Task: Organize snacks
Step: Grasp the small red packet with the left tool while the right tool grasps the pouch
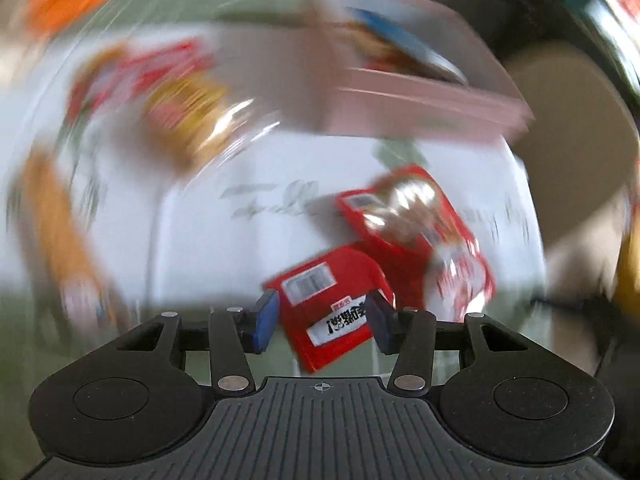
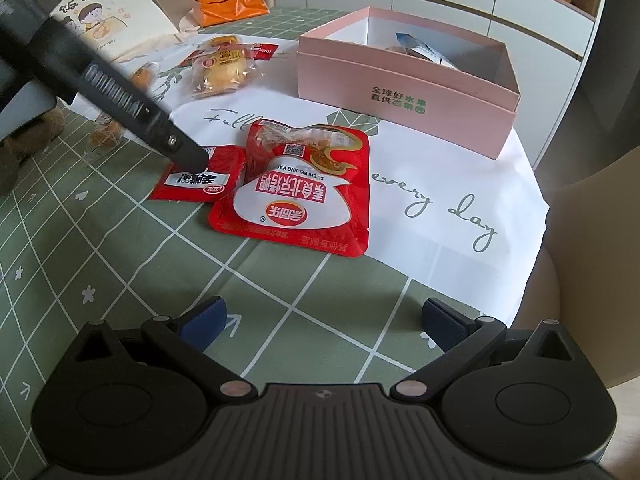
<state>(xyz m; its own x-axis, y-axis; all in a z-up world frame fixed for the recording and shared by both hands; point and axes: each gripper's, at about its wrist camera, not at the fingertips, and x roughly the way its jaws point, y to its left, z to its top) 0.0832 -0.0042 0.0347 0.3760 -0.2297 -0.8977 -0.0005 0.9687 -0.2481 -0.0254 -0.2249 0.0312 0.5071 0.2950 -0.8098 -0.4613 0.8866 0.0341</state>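
Observation:
A small red snack packet point(image 1: 320, 300) sits between the blue pads of my left gripper point(image 1: 322, 312), which touch both of its side edges; it stays sharp while everything around it is smeared. In the right wrist view that packet point(image 2: 200, 184) is low over the table beside a bigger red packet point(image 2: 296, 196), with the left gripper's dark finger point(image 2: 180, 148) on its far edge. The pink open box point(image 2: 400, 92) stands behind them, with a blue-and-white packet inside. My right gripper point(image 2: 324, 328) hangs open over the green checked tablecloth, with nothing between its pads.
A clear-wrapped yellow pastry point(image 2: 222, 68) and more small packets lie at the back left on the white printed mat point(image 2: 440, 208). A cream paper bag point(image 2: 112, 20) and an orange bag point(image 2: 232, 4) stand behind. A beige chair point(image 2: 592, 240) flanks the table's right edge.

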